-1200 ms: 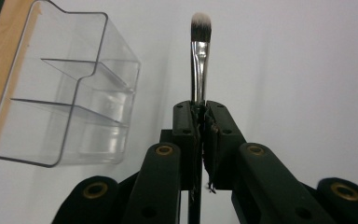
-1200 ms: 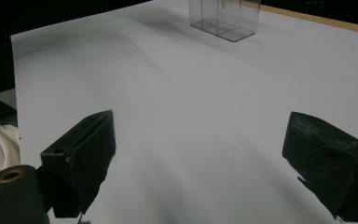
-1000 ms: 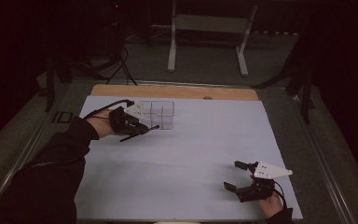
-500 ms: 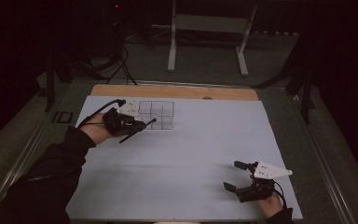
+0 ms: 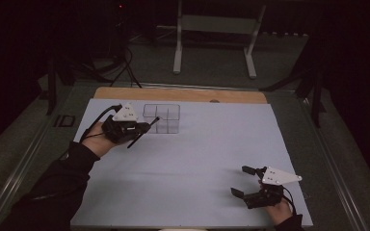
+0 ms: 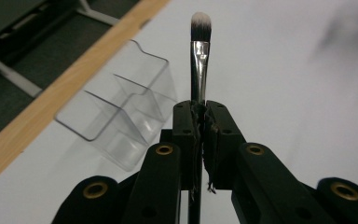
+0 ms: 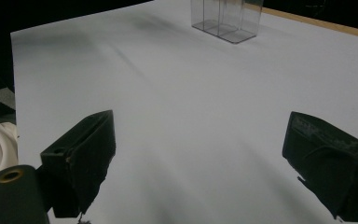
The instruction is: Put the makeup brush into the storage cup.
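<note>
The left claw (image 5: 142,129) has carried its brush (image 6: 200,56) beside the organizer (image 5: 162,118).

I see a table (image 5: 212,144) covered by a pale sheet, with a bare wooden strip (image 5: 178,94) along its far edge. Beyond it I note dark grey floor (image 5: 212,62) and a white metal stand (image 5: 214,29) on two legs. Black cables (image 5: 120,67) lie at far left. The surroundings are dim; light falls mainly on the tabletop.
</note>
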